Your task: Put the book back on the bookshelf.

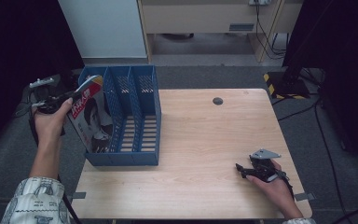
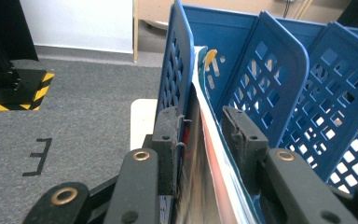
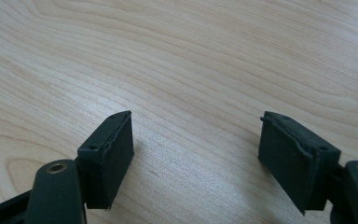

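Mostly done, I judge: the magazine (image 1: 92, 116) leans in the blue file rack's (image 1: 135, 154) leftmost slot, the left gripper (image 2: 205, 140) slackened around its top edge, the right gripper (image 1: 242, 169) idling wide and empty on the worktop (image 1: 205, 140).

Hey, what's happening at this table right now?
A person is filing a magazine into the leftmost slot of a blue file rack on the wooden table. The left claw sits at the magazine's top edge with its jaws straddling the cover, one of them outside the rack's wall. The right claw rests open and empty near the table's right front corner.
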{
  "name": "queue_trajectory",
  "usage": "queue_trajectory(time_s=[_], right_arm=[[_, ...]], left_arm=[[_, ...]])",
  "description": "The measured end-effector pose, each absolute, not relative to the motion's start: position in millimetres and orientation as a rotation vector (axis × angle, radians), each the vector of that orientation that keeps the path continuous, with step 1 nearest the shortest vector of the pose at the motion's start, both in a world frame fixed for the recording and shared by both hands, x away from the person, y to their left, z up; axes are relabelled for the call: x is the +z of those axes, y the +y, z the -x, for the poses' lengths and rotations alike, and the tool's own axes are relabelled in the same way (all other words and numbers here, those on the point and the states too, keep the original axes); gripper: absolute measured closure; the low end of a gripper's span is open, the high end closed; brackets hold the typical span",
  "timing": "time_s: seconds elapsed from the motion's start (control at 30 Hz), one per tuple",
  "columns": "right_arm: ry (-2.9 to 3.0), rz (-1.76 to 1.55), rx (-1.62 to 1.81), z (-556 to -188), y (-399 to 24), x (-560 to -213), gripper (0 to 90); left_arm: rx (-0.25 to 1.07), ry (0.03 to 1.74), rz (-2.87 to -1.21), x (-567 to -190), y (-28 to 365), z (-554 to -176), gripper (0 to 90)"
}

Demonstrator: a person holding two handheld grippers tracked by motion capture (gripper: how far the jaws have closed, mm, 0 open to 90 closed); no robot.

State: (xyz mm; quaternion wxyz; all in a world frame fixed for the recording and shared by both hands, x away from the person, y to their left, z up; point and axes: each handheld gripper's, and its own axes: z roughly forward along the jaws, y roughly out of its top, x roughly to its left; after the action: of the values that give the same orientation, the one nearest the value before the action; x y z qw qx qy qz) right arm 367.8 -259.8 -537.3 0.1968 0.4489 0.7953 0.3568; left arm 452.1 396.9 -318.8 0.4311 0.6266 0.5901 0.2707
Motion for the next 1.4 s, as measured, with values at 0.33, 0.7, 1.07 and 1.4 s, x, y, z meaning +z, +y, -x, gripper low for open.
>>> queue_trajectory(time_s=[0.33,0.7,1.07,1.4], right_arm=[[2.227,-1.257,1.0,-367.7,-259.6,-537.3,26.5],[2.227,-1.257,1.0,-367.7,-259.5,-537.3,26.5],[2.224,-1.256,1.0,-367.7,-259.5,-537.4,26.5],[2.226,-1.256,1.0,-367.6,-259.5,-537.3,26.3]], left_arm=[[0.677,1.484,-1.621,-320.2,390.0,-456.0,85.5],[0.715,1.448,-1.592,-316.1,393.1,-443.5,86.7],[0.801,1.354,-1.554,-310.2,389.3,-438.2,86.7],[0.862,1.338,-1.509,-316.4,383.8,-441.0,86.8]])
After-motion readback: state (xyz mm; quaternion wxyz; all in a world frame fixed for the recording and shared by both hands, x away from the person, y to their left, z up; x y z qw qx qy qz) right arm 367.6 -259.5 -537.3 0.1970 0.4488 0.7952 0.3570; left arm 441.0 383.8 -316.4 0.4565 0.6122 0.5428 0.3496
